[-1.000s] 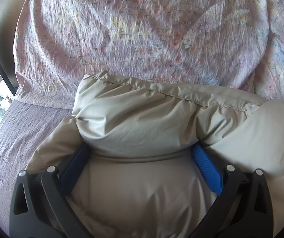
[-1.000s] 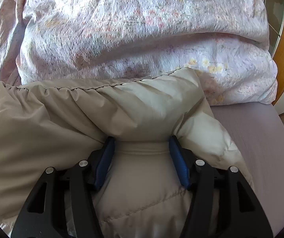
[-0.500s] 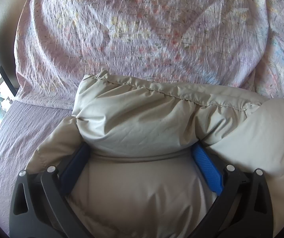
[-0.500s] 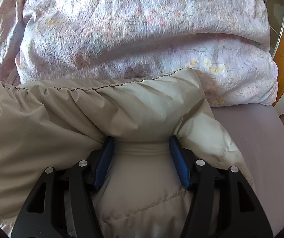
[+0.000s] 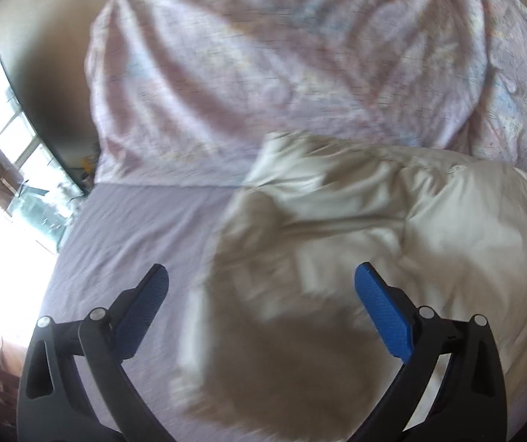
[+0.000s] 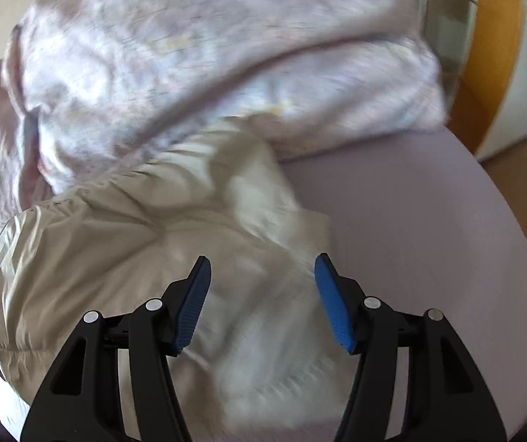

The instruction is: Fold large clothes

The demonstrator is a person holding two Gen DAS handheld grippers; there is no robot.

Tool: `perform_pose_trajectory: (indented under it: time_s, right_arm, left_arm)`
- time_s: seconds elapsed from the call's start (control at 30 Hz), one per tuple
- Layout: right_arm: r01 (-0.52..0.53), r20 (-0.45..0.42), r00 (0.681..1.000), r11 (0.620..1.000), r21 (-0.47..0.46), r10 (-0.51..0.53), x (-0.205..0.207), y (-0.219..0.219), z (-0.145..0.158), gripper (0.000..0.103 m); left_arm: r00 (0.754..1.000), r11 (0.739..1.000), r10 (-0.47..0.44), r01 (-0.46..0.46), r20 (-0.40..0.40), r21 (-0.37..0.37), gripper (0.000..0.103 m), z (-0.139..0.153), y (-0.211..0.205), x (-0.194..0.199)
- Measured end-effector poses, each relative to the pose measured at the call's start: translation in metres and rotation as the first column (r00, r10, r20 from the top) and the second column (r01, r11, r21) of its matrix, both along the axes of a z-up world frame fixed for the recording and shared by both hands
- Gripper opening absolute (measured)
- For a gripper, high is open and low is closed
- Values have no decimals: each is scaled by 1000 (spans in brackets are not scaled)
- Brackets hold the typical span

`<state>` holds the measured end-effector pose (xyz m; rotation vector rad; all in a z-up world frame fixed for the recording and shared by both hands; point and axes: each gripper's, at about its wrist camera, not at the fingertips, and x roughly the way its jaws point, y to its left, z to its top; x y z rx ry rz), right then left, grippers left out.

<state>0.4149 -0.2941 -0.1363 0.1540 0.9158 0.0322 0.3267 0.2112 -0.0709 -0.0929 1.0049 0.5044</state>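
A beige puffy jacket [image 5: 355, 239] lies bunched on the lilac bed sheet [image 5: 134, 239], its far edge against the floral duvet. My left gripper [image 5: 261, 276] is open and empty, raised above the jacket's left edge. The jacket also shows in the right wrist view [image 6: 134, 239]. My right gripper [image 6: 262, 265] is open and empty, raised above the jacket's right edge. Both views are blurred by motion.
A bulky pale floral duvet [image 5: 282, 73] fills the far side of the bed, also seen in the right wrist view [image 6: 208, 55]. A bright window [image 5: 2, 154] lies to the left. A wooden frame [image 6: 491, 55] and floor [image 6: 521, 184] lie right of the bed sheet [image 6: 410, 221].
Both grippers have let go of the jacket fold and pulled up and back from it. The jacket has dropped onto the bed and now lies free between the open fingers.
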Motion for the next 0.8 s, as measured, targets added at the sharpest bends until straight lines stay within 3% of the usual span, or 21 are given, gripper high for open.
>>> perform_pose_trajectory:
  time_s: [0.13,0.27,0.4,0.47,0.5,0.6,0.63,0.7,0.77,0.8]
  right_arm:
    - [56,-106,993,991,121,-44,-11,-28,-20,71]
    - [139,-204,976,938,317,-76,-19,-48,-41,73]
    - [211,-262,960,869,447,-98,-21,-62,-59,73]
    - [233,-283,954,841,489,-100,-23,-64,-66,72]
    - [233,-283,954,834,501,-97,-23,-64,-68,67]
    - [240,-286,953,822,516,-99,-18,-63,-63,54]
    - [239,-287,953,826,511,-98,-17,-62,-60,51]
    - [223,-277,957,838,499,-90,-18,-58,-53,38]
    - [203,-259,962,850,486,-82,-26,-55,-46,31]
    - [193,-249,965,857,478,-78,-27,-53,-41,29]
  left_arm:
    - [999,999,38,-40,-34,-36,101,-4,20,-25]
    - [994,979,89,-98,-56,-176,101,-19,38,-44]
    - [990,931,131,-138,-45,-337,100,-32,43,-54]
    - [988,904,150,-153,-40,-398,93,-38,43,-55]
    - [987,895,156,-157,-35,-417,90,-40,41,-56]
    - [984,868,180,-165,-13,-469,72,-41,36,-55]
    - [983,859,185,-163,-4,-485,62,-41,34,-55]
    - [980,857,198,-168,10,-487,52,-36,29,-56]
    - [978,858,204,-164,30,-487,36,-29,23,-61]
    - [977,857,209,-162,43,-490,33,-25,22,-63]
